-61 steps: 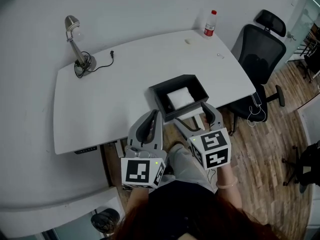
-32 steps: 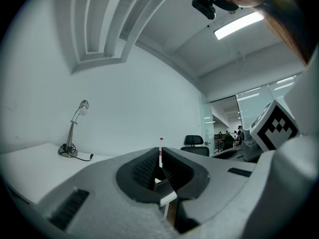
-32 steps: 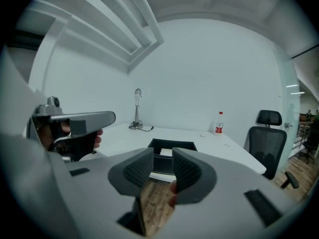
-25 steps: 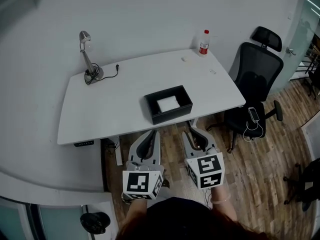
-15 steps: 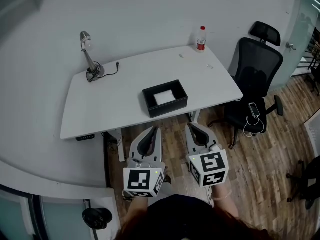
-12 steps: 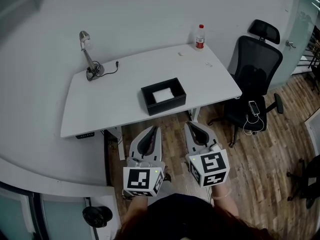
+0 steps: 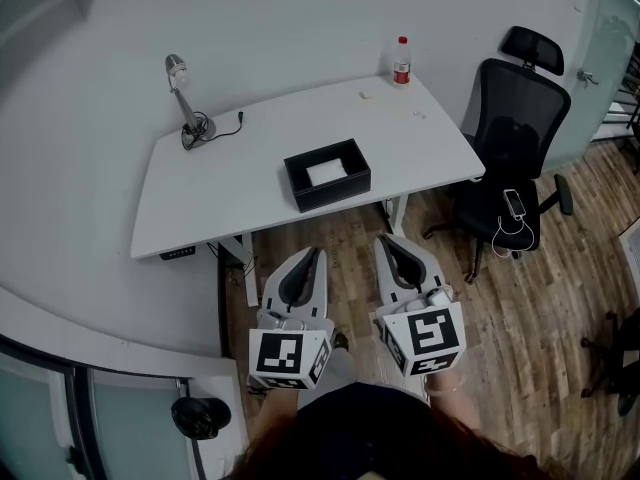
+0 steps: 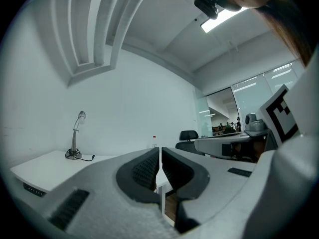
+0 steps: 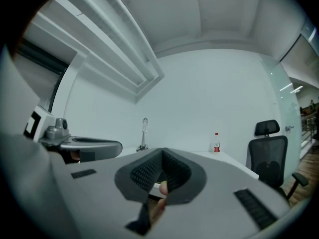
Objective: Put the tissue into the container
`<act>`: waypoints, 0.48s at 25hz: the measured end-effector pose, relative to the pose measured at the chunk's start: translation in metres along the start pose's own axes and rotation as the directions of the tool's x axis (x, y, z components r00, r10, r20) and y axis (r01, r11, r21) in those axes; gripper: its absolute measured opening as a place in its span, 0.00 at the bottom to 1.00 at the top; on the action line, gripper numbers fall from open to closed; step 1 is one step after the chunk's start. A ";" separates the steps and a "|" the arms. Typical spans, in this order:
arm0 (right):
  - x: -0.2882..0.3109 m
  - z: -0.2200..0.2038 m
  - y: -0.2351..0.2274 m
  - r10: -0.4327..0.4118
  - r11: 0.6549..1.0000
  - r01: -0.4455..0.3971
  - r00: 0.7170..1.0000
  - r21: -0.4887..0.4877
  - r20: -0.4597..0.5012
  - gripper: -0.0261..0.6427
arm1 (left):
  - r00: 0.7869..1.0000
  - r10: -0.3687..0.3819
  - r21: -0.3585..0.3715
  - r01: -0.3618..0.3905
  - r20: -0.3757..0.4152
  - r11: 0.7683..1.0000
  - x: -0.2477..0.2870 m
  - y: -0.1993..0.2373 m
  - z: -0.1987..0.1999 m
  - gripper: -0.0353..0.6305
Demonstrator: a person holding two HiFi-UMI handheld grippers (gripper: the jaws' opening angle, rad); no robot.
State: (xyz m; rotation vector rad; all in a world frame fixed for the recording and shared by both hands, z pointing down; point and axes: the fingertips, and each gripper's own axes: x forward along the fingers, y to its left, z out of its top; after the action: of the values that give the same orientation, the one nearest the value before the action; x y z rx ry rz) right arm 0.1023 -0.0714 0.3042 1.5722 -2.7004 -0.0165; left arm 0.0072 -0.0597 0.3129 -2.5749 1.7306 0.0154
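Black container (image 7: 336, 194) near the surface's (image 7: 215, 193) front edge, white tissue (image 7: 326, 172) inside. Left tongs (image 7: 314, 254) and right tongs (image 7: 386, 241), both closed and empty, side by side short of that edge.

This is an office. Ahead of the left tongs (image 7: 311, 255) and the right tongs (image 7: 386, 242) stands a white bench (image 7: 220, 193) with a desk lamp (image 7: 185, 98) at its far left corner. Off to the right of the right tongs, a black swivel chair (image 7: 515, 118) with a headrest stands on the wood-plank floor (image 7: 540, 318). The left gripper view shows glass partitions (image 8: 249, 98) and a ceiling light panel (image 8: 224, 18).
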 end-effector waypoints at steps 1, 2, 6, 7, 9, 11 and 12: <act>-0.004 0.001 0.001 0.001 1.000 -0.001 1.000 -0.004 0.007 0.07 | 1.000 0.003 -0.001 -0.003 -0.002 1.000 -0.003 -0.002 0.000 0.11; -0.007 0.002 0.001 0.002 1.000 -0.002 1.000 -0.006 0.011 0.07 | 1.000 0.005 0.000 -0.005 -0.005 1.000 -0.006 -0.004 -0.001 0.11; -0.019 0.002 0.003 0.002 1.000 -0.002 1.000 0.003 0.025 0.07 | 1.000 0.016 0.004 -0.016 -0.012 1.000 -0.020 -0.011 -0.002 0.11; -0.023 0.003 0.004 0.003 1.000 -0.003 1.000 0.002 0.028 0.07 | 1.000 0.019 0.003 -0.019 -0.013 1.000 -0.023 -0.012 -0.002 0.11; -0.029 0.004 0.005 0.003 1.000 -0.003 0.999 0.003 0.036 0.07 | 1.000 0.023 0.003 -0.023 -0.016 1.000 -0.030 -0.015 -0.003 0.11; -0.035 0.008 0.005 -0.005 1.000 0.005 0.999 0.006 0.052 0.07 | 0.999 0.028 0.003 -0.028 -0.017 1.000 -0.036 -0.017 -0.003 0.11; -0.039 0.010 0.006 -0.009 1.000 0.008 0.998 0.009 0.064 0.07 | 0.999 0.031 0.002 -0.031 -0.017 1.000 -0.039 -0.018 -0.003 0.11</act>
State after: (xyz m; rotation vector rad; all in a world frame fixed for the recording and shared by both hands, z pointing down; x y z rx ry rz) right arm 0.1163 -0.0350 0.2937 1.6131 -2.7451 -0.0568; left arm 0.0087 -0.0169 0.3176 -2.5540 1.7760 -0.0069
